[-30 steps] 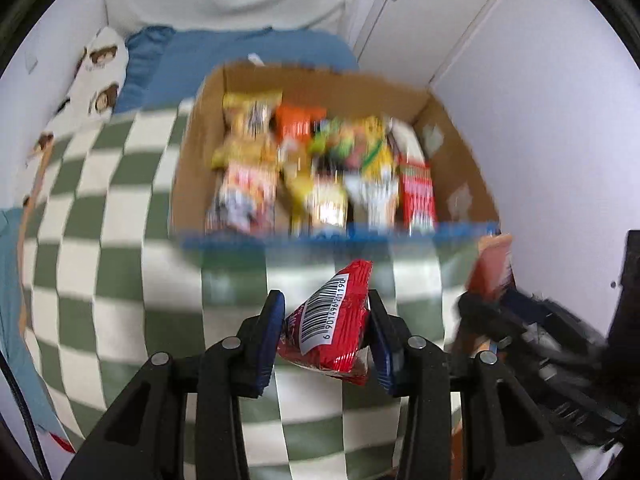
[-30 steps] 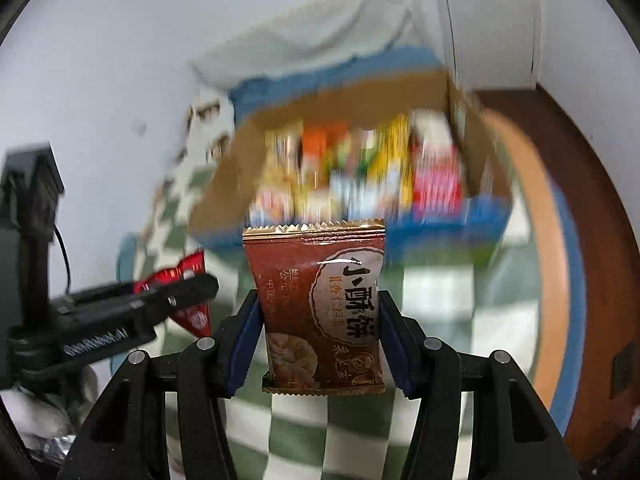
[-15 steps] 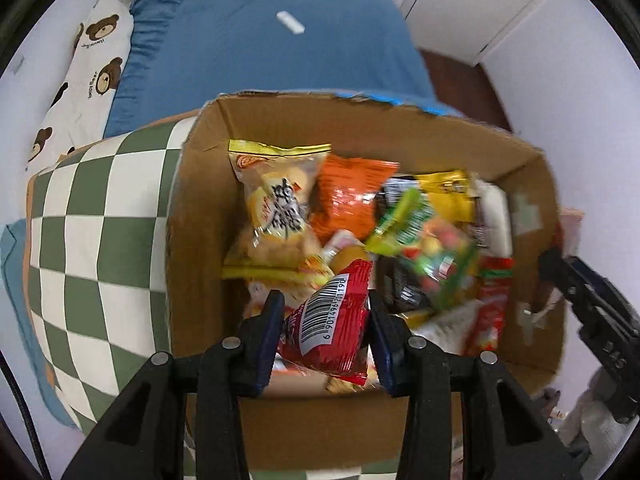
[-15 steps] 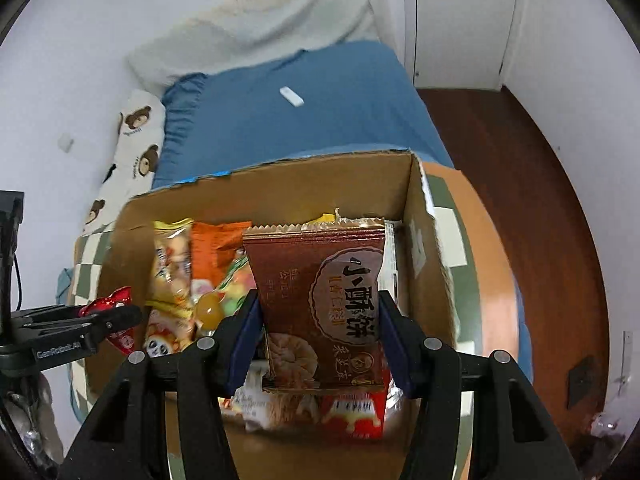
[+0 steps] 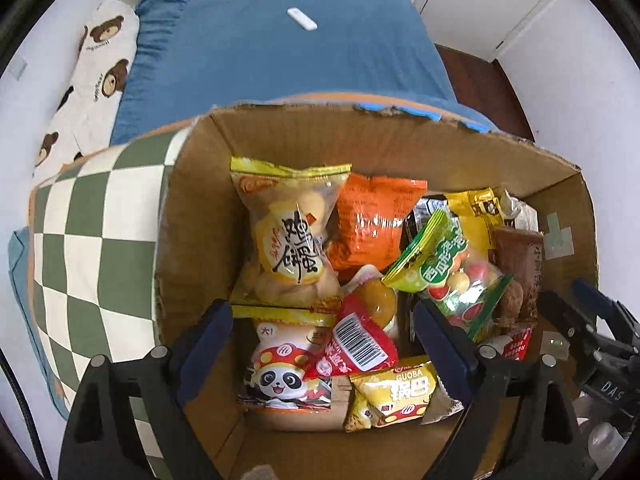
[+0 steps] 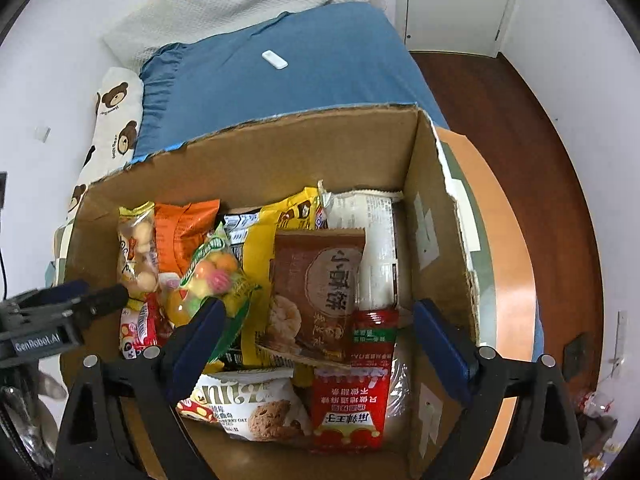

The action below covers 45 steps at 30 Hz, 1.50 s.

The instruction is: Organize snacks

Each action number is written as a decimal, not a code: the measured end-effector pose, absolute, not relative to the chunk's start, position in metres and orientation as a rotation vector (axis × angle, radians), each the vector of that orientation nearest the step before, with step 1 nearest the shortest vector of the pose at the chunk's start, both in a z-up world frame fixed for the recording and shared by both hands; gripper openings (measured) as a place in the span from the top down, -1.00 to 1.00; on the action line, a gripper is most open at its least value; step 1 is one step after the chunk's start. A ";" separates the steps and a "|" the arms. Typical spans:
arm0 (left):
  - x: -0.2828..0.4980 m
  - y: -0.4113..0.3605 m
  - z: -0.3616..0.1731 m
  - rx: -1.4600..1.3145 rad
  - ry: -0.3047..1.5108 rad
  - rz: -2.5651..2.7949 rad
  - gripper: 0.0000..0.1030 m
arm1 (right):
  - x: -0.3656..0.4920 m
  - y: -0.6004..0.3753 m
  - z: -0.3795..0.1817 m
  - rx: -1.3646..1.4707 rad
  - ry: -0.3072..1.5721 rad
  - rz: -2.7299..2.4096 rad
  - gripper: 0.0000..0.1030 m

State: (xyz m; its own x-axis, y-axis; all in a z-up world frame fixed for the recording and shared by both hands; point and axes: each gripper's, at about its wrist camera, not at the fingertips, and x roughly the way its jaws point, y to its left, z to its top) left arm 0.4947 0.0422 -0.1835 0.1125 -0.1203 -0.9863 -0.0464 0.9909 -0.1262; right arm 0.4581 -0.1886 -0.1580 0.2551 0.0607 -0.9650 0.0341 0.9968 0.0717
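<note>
Nearest, the left hand-held gripper (image 5: 324, 344) hangs over the open brown cardboard box (image 5: 192, 216) with its blue-padded jaws spread wide and nothing between them; the small red foil packet with a white barcode label (image 5: 356, 346) lies loose below, on the panda-printed white and yellow packet (image 5: 280, 364) and beside the yellow packet lettered GUOBA (image 5: 394, 392). Likewise, the right hand-held gripper (image 6: 316, 344) has its jaws wide apart and empty above the same box; the brown biscuit packet with a round printed emblem (image 6: 320, 292) rests tilted on the other snacks, between the yellow packet (image 6: 260, 256) and the white and red packet (image 6: 376, 280) by the right wall. Beyond these, the clear yellow-edged bag of round biscuits (image 5: 288, 236), the orange foil packet (image 5: 372, 224) and the green-edged bag of coloured sweets (image 5: 448, 272) fill the middle of the box. Farther off, the green and white checked cloth (image 5: 92, 240) lies left of the box, then the blue bed sheet (image 5: 280, 48) bearing a small white oblong object (image 5: 302, 24), and the bear-printed pillow (image 5: 96, 76).
</note>
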 end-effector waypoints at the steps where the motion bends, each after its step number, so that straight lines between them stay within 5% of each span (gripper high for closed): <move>1: 0.495 0.043 -0.183 -0.140 1.457 -0.052 -0.80 | 0.457 -0.188 -0.158 0.084 1.316 0.018 -0.89; 20: 0.440 0.043 -0.146 -0.106 1.353 -0.013 -0.80 | 0.410 -0.167 -0.134 0.018 1.276 0.022 -0.92; 45: 0.266 0.037 -0.011 -0.074 0.935 0.015 -0.80 | 0.227 -0.156 0.016 -0.025 0.864 0.066 -0.98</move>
State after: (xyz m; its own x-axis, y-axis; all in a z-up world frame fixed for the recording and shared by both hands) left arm 0.2657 0.0372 -0.0106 0.5939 -0.0197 -0.8043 -0.0449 0.9973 -0.0576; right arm 0.2270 -0.1555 0.0162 0.6473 0.0474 -0.7608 -0.0679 0.9977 0.0044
